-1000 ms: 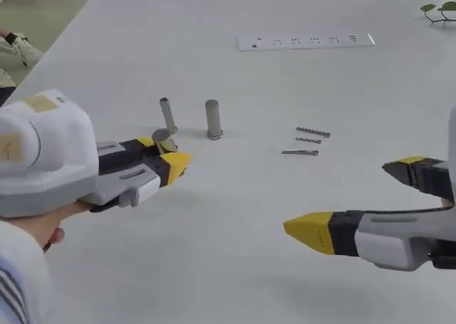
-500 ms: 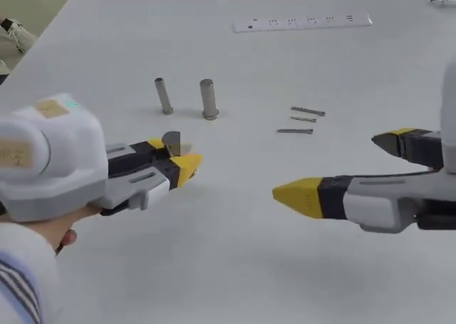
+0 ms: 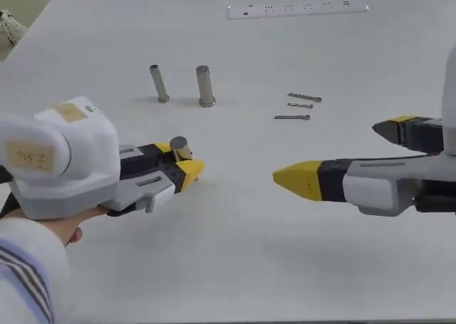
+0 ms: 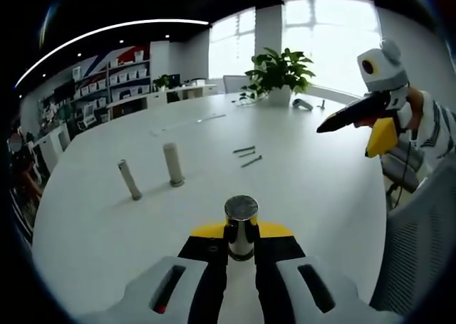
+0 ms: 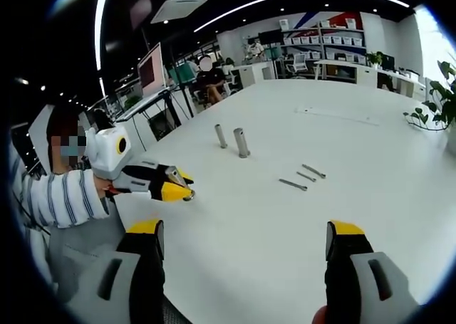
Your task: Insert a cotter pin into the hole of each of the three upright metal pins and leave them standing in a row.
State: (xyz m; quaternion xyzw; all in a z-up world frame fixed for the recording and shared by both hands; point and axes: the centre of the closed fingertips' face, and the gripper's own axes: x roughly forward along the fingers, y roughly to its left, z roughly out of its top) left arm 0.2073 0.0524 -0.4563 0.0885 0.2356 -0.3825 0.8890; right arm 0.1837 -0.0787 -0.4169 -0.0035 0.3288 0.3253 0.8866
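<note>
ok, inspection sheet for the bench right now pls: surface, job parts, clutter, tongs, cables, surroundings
Surface: pale grey matte bench top, no marks seen.
Job's things: thinner grey metal pin and thicker grey metal pin upright side by side; third grey metal pin held off the bench; three thin metal cotter pins lying loose to their right, none inserted.
Clutter: long white power strip at the far side.
Grippers: left tongs shut on the third pin; right tongs open, empty.
Cables: nothing seen on the bench.
Surroundings: green potted plant, office shelving.
</note>
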